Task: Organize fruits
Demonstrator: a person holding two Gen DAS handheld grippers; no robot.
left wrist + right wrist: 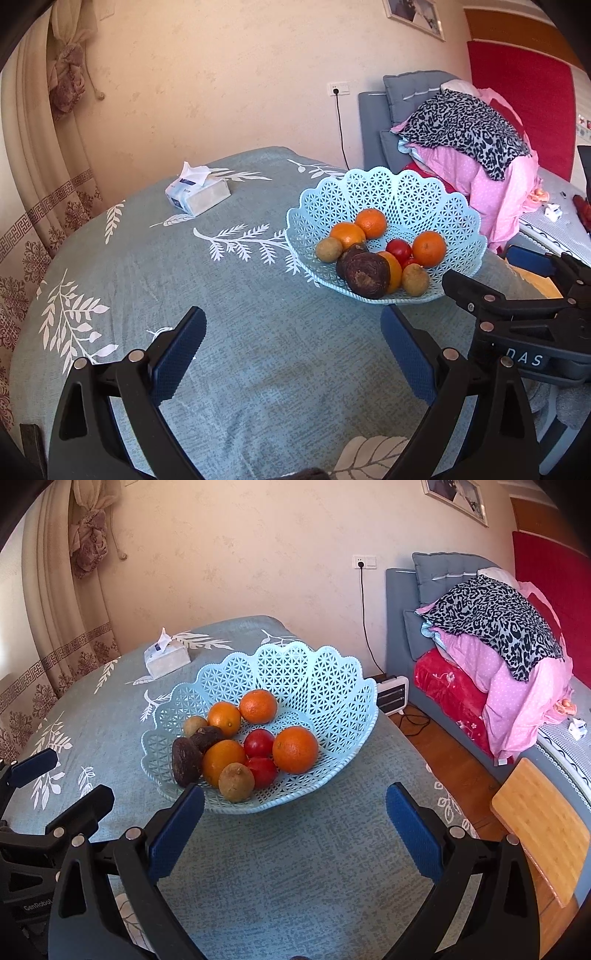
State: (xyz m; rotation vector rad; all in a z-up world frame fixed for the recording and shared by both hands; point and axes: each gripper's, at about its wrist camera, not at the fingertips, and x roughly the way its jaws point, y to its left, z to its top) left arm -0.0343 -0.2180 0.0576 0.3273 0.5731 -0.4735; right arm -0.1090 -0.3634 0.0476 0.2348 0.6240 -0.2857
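A pale blue lattice basket [388, 192] [314, 672] stands on the table and holds several oranges [294, 749] [428, 248], two red fruits [259, 743] [399, 250], brown kiwis [236, 782] [415, 280] and dark wrinkled fruits [186, 761] [367, 275]. My left gripper [293, 356] is open over bare cloth, left of and nearer than the basket. My right gripper [295, 830] is open just in front of the basket's near rim, nothing between its fingers. Each gripper shows in the other's view: the right one [517, 288], the left one [59, 782].
The table wears a grey-green leaf-print cloth [258, 332]. A tissue pack [197, 192] [167, 659] lies at the far side. A wooden chair seat [539, 823] stands right of the table; beyond are a bed with piled bedding [498, 657], a small heater [393, 694] and curtains [33, 184].
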